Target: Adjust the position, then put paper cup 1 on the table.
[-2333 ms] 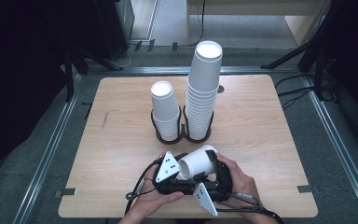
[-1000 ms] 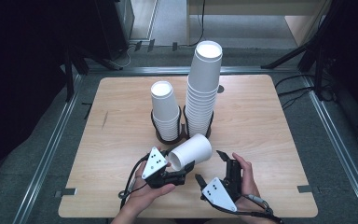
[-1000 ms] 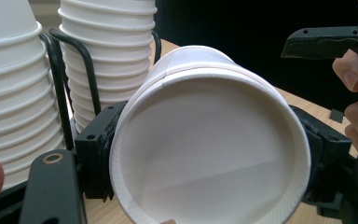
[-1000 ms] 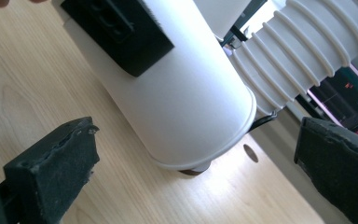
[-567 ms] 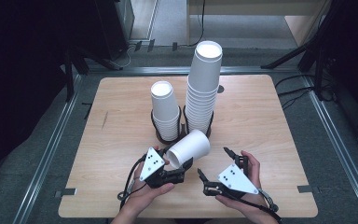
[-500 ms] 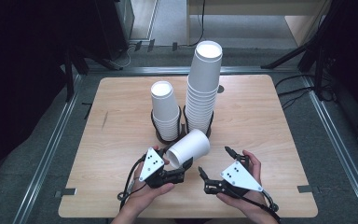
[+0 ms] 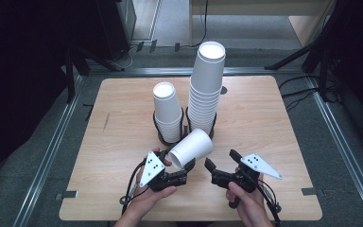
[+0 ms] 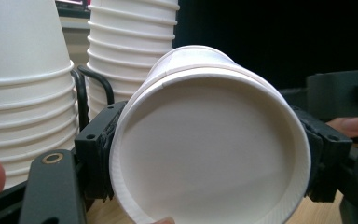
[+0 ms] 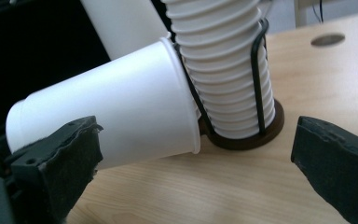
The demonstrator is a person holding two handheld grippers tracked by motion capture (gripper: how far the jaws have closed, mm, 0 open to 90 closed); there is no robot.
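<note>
A single white paper cup (image 7: 191,147) lies tilted on its side just above the table, its mouth toward the cup stacks. My left gripper (image 7: 178,166) is shut on its base end. In the left gripper view the cup's bottom (image 8: 209,163) faces the camera, with a pad (image 8: 98,156) pressed on each side. My right gripper (image 7: 220,160) is open to the right of the cup, apart from it. In the right gripper view the cup (image 9: 116,116) lies beyond my right gripper (image 9: 200,140), with nothing between the pads.
A short stack of white cups (image 7: 167,111) and a tall one (image 7: 205,90) stand side by side in black wire holders at the middle of the wooden table (image 7: 274,123). The held cup's mouth is close to the tall stack's holder (image 9: 256,130). Dark floor surrounds the table.
Earlier both grippers were together at the cup. The right gripper has come off it and moved to the right, jaws wide. The left gripper keeps the cup, almost still.
</note>
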